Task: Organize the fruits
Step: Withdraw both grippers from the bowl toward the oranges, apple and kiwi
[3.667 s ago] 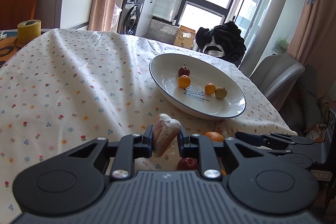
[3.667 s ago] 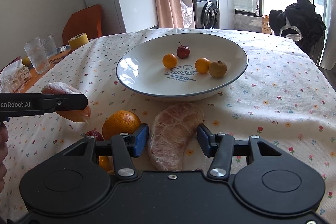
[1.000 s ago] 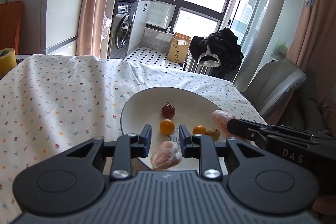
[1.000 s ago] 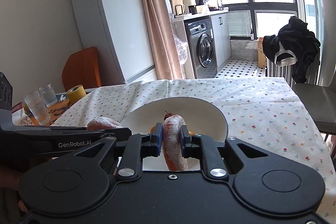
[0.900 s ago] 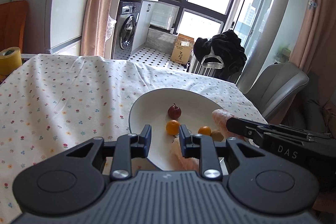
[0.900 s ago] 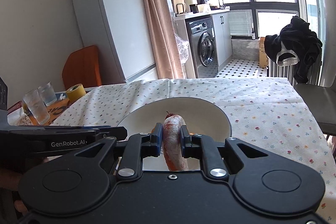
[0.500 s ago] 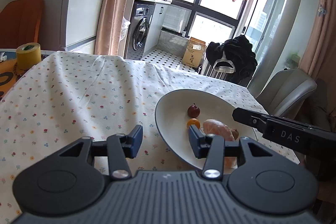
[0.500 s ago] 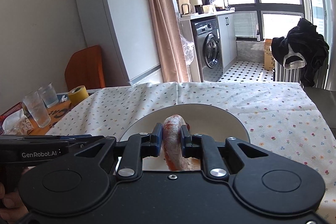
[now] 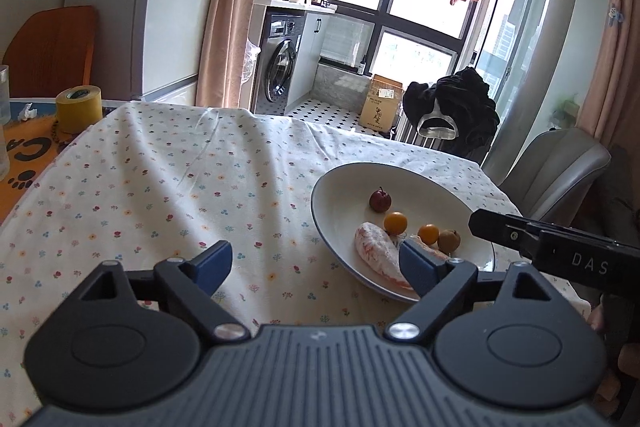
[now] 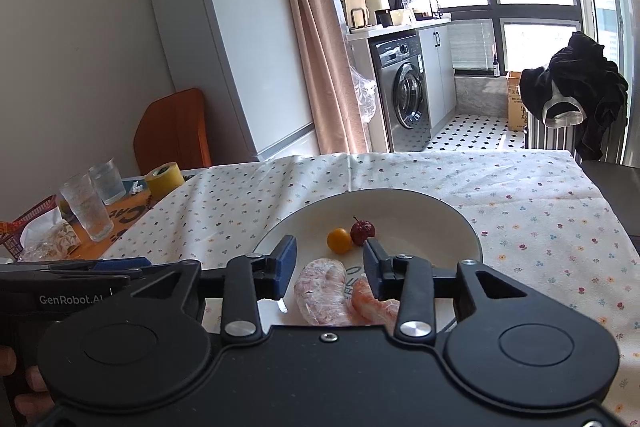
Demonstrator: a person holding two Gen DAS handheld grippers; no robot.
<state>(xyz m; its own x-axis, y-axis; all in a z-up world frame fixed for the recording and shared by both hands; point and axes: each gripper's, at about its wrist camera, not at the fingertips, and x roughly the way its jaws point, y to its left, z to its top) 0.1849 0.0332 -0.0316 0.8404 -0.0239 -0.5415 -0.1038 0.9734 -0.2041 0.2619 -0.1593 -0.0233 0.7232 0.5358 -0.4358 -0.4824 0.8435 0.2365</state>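
Note:
A white plate (image 9: pixel 332 179) (image 10: pixel 448 215) sits on the flowered tablecloth. In it lie a red fruit (image 9: pixel 380 200) (image 10: pixel 362 231), two small orange fruits (image 9: pixel 395 222) (image 9: pixel 428 233), a brown fruit (image 9: pixel 449 239) and two peeled pomelo segments (image 10: pixel 322 289) (image 10: pixel 374 307). One segment (image 9: pixel 376 255) shows in the left wrist view at the plate's near edge. My left gripper (image 9: pixel 316 263) is open and empty, left of the plate. My right gripper (image 10: pixel 330 265) is open and empty, just above the two segments.
A yellow tape roll (image 9: pixel 78 109) (image 10: pixel 164 179) and glasses (image 10: pixel 86 207) stand on the orange mat at the table's left end. A grey chair (image 9: pixel 552 171) stands beyond the plate. The right gripper's body (image 9: pixel 560 251) reaches over the plate's right side.
Both grippers opened and let their pomelo segments go into the plate. The left gripper drew back to the left of the plate; the right gripper stays over it.

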